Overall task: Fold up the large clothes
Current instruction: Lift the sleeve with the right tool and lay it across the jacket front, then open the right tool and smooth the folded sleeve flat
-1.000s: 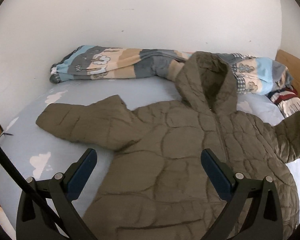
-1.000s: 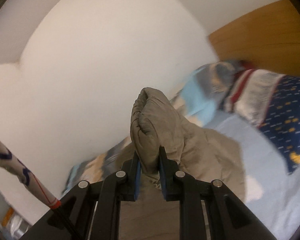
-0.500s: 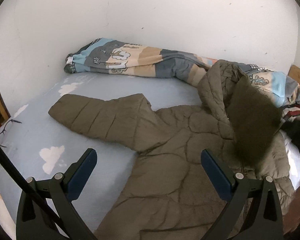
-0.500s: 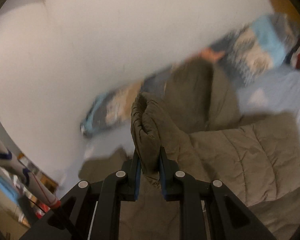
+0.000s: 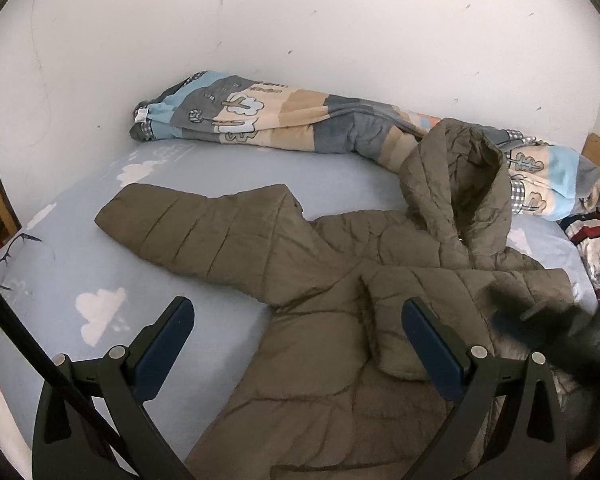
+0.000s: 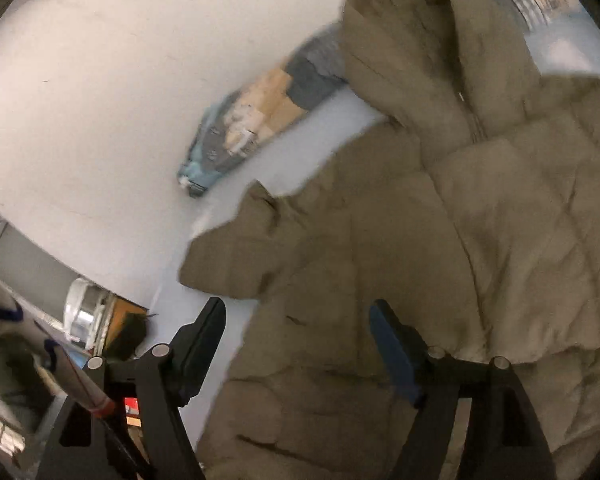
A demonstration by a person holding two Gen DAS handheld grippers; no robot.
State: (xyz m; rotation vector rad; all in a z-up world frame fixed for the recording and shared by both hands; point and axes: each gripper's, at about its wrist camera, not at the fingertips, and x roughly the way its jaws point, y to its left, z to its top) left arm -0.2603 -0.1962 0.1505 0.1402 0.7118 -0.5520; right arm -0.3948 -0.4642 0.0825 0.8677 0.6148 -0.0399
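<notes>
An olive quilted hooded jacket (image 5: 320,308) lies spread on the pale blue bed sheet (image 5: 188,176). Its left sleeve (image 5: 188,232) stretches out flat; its right sleeve (image 5: 452,304) is folded across the chest. My left gripper (image 5: 296,340) hovers open above the jacket's lower body, nothing between its fingers. In the right wrist view the same jacket (image 6: 400,240) fills the frame, and my right gripper (image 6: 296,344) has its jaws opening above the fabric, with nothing pinched. A blurred dark shape of the right gripper (image 5: 540,320) shows at the right of the left wrist view.
A rolled patterned quilt (image 5: 268,120) lies along the white wall behind the jacket. A striped pillow (image 5: 592,240) sits at the right. Eyeglasses (image 5: 12,256) rest near the bed's left edge. Beyond the bed edge is a metal pot (image 6: 84,312).
My right gripper carried the right sleeve down over the jacket's chest and let go of it; its jaws went from shut on the sleeve to open. The left gripper stayed open.
</notes>
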